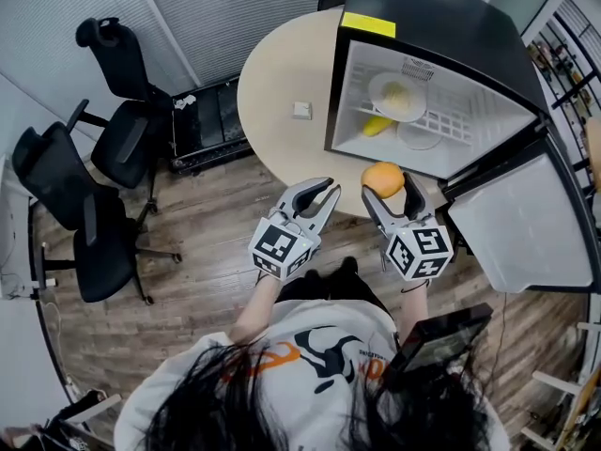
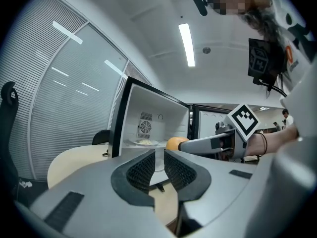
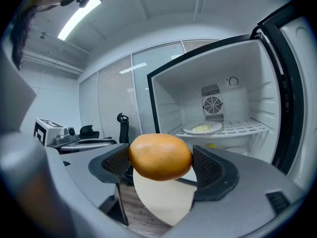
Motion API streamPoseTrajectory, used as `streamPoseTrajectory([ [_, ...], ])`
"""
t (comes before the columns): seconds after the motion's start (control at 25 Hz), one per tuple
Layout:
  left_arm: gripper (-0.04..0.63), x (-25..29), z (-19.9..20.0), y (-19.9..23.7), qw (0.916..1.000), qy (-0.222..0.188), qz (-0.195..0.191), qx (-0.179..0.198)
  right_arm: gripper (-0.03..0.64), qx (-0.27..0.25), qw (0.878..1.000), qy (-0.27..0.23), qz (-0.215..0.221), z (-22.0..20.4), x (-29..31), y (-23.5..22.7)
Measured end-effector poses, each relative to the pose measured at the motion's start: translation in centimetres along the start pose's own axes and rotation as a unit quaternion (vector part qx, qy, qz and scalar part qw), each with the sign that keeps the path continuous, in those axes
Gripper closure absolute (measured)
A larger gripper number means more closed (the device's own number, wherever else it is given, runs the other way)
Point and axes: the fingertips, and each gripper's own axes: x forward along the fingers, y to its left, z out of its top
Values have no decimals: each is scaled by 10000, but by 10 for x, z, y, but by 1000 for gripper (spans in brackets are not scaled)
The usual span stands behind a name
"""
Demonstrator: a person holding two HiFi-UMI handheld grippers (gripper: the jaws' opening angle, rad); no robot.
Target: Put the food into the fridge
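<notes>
The right tool (image 1: 390, 188) pinches a round orange fruit (image 1: 382, 178) between its two jaws, in the air just in front of the open fridge (image 1: 432, 26). The left tool (image 1: 317, 194) is beside it, its jaws a little apart with nothing in them. The black fridge stands on a round, pale counter (image 1: 282, 83), with its door (image 1: 516, 224) swung wide to the right. Two black chairs (image 1: 122, 148) stand on the wood floor to the left. Inside the fridge, a white plate (image 1: 397, 94) with some food sits on the wire shelf. A yellow thing (image 1: 377, 126) lies under that shelf.
</notes>
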Motion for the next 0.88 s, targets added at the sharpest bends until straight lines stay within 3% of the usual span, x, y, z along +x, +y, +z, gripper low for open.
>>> streamPoseTrajectory([
  [0.36, 546, 36, 12, 8, 9999, -40, 81, 81, 224, 46, 9997, -156, -196, 25, 8, -55],
  [0.88, 546, 91, 18, 19, 9995, 17, 305, 84, 224, -448, 9982, -266, 281, 78, 77, -101],
])
